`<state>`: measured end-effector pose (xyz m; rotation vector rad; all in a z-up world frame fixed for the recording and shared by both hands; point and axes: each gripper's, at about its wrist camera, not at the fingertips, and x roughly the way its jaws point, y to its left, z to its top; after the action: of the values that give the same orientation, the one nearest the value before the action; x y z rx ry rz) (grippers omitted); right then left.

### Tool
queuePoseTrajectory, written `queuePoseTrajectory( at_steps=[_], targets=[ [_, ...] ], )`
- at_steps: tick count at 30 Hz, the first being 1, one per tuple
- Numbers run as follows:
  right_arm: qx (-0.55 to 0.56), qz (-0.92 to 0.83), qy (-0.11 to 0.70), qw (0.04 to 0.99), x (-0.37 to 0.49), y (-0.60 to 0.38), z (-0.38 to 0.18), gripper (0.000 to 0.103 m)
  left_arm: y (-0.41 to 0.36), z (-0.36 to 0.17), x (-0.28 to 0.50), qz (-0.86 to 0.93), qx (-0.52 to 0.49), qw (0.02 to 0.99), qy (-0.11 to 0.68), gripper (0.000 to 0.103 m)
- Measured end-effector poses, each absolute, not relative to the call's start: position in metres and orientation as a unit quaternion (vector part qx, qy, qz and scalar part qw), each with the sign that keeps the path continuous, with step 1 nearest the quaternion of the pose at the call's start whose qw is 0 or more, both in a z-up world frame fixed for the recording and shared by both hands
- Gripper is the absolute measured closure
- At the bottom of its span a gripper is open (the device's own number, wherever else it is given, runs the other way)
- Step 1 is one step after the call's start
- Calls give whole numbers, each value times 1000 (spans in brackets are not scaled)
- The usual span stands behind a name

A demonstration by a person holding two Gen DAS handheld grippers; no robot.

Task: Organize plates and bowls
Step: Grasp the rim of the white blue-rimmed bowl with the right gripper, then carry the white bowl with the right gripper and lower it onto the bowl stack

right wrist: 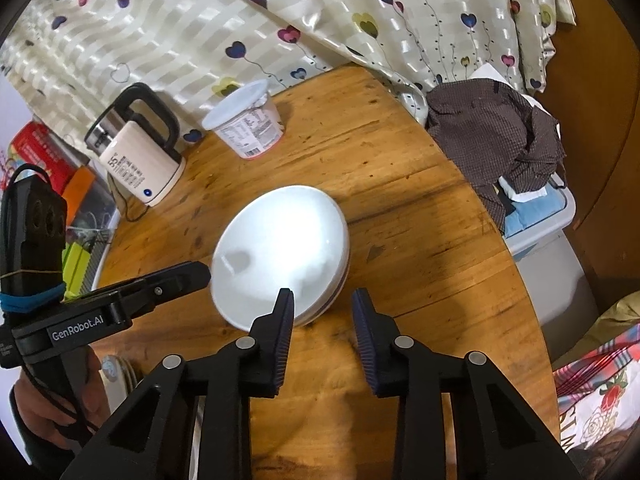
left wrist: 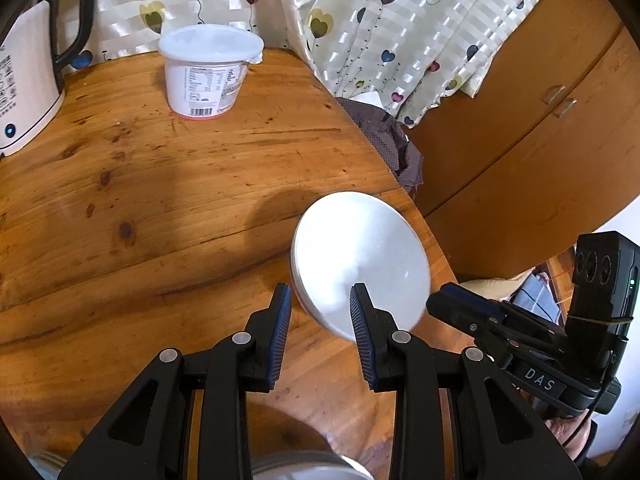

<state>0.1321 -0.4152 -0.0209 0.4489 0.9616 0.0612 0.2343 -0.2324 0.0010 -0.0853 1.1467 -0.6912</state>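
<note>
A stack of white plates (left wrist: 360, 256) (right wrist: 276, 248) rests on the round wooden table (left wrist: 160, 200), close to its right edge. My left gripper (left wrist: 320, 292) is right at the stack; its right finger (left wrist: 364, 320) overlaps the white face, and the stack's rim shows in the gap. In the right wrist view the left gripper (right wrist: 196, 272) ends at the stack's left rim. My right gripper (right wrist: 322, 296) meets the near rim, its left finger (right wrist: 280, 320) in front of the white face. Both pairs of jaws stand apart, and no pad visibly presses.
A cream kettle (right wrist: 136, 160) and a lidded white tub (left wrist: 208, 72) stand at the table's back by the heart-print curtain (right wrist: 280, 8). A dark cloth (right wrist: 496, 140) lies over a bin beyond the table edge. More dishes (right wrist: 116, 372) lie near the hand below the left gripper.
</note>
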Motion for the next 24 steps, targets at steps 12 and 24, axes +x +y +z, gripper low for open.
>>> queuePoseTrajectory(
  at_steps=[12, 24],
  targets=[
    [231, 31, 465, 854, 149, -421, -34, 80, -243, -13, 248, -319, -44, 774, 545, 71],
    [232, 35, 462, 855, 151, -417, -35, 84, -245, -18, 247, -313, -28, 777, 546, 80]
  ],
)
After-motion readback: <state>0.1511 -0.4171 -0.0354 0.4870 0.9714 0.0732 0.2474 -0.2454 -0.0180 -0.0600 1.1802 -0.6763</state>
